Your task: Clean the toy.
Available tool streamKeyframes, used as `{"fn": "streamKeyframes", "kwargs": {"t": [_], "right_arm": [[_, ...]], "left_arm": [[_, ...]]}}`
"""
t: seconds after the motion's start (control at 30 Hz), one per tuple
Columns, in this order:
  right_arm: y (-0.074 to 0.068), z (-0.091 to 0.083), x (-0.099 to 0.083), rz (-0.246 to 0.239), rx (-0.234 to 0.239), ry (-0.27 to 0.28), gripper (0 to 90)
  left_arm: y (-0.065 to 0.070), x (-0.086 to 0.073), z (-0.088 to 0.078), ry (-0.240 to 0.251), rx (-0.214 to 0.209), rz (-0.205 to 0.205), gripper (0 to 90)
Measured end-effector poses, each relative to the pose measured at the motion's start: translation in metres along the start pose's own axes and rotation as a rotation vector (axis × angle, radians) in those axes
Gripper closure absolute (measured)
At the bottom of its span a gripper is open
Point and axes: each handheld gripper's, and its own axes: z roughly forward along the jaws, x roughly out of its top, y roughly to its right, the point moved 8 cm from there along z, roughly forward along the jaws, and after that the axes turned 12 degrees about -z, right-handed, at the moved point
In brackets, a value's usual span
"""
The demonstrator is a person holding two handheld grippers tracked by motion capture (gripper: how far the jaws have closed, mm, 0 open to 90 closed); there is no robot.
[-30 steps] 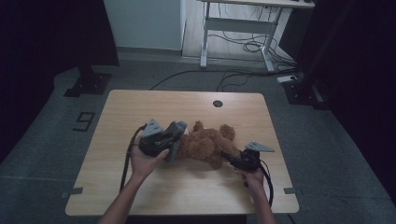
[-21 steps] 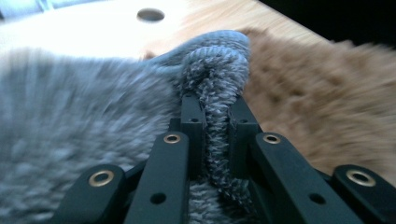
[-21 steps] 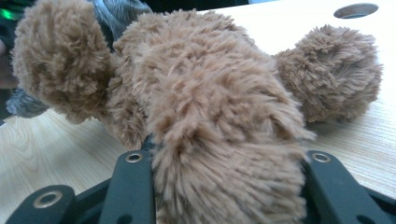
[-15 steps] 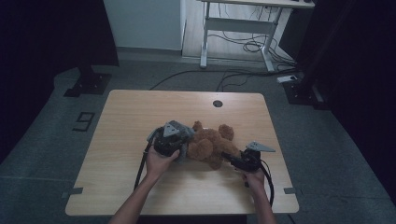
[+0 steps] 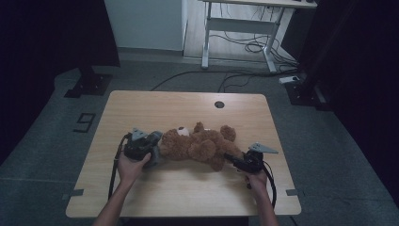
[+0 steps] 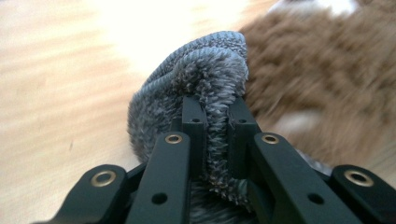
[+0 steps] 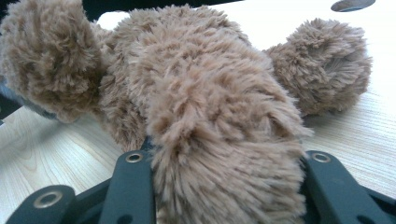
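A brown teddy bear (image 5: pixel 200 146) lies on its back across the wooden table (image 5: pixel 188 108), head to the left. At its head my left gripper (image 5: pixel 154 150) is shut on a fold of grey fuzzy cloth (image 6: pixel 196 70), pinched between the jaws of the left gripper (image 6: pixel 215 112). The bear's brown fur (image 6: pixel 327 70) lies just beyond the cloth. My right gripper (image 5: pixel 231 159) is shut on one of the bear's legs (image 7: pixel 224 140), which bulges up between the jaws. The other foot (image 7: pixel 322 65) rests on the table behind it.
A round cable hole (image 5: pixel 219 104) sits near the table's far edge. Beyond the table stand a white desk frame (image 5: pixel 240 28) and loose cables (image 5: pixel 254 47) on the floor. Black stand bases (image 5: pixel 89 84) rest on the floor at the left and right.
My left hand has moved left and down toward the table with the grey cloth. The bear's head now shows more. The right hand has kept still.
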Motion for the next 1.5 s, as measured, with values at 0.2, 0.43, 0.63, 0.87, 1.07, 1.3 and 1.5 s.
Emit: {"fn": "streamKeyframes", "kwargs": {"t": [0.2,0.43,0.63,0.87,1.07,1.3,1.5], "right_arm": [[-0.001,0.0,0.0,0.001,-0.003,0.002,55.8],[-0.001,0.0,0.0,-0.003,-0.002,0.0,55.8],[-0.001,0.0,0.001,-0.003,-0.002,0.0,55.8],[0.0,-0.001,0.001,-0.016,-0.004,-0.008,55.8],[-0.001,-0.002,0.0,-0.011,0.003,-0.008,55.8],[-0.002,-0.002,0.0,-0.013,0.011,-0.008,55.7],[-0.002,-0.002,0.0,-0.001,0.015,-0.008,55.8]], "left_arm": [[0.046,0.03,-0.032,0.115,-0.115,0.052,81.0],[0.139,0.056,-0.019,0.107,-0.226,0.193,80.7],[0.176,0.066,0.035,0.006,-0.244,0.217,80.7],[0.169,0.035,0.069,-0.102,-0.298,0.152,81.0],[0.144,0.019,0.051,-0.126,-0.236,0.172,81.1],[0.116,0.008,0.037,-0.126,-0.239,0.151,81.1],[0.119,0.012,0.028,-0.109,-0.237,0.163,81.0]]}}
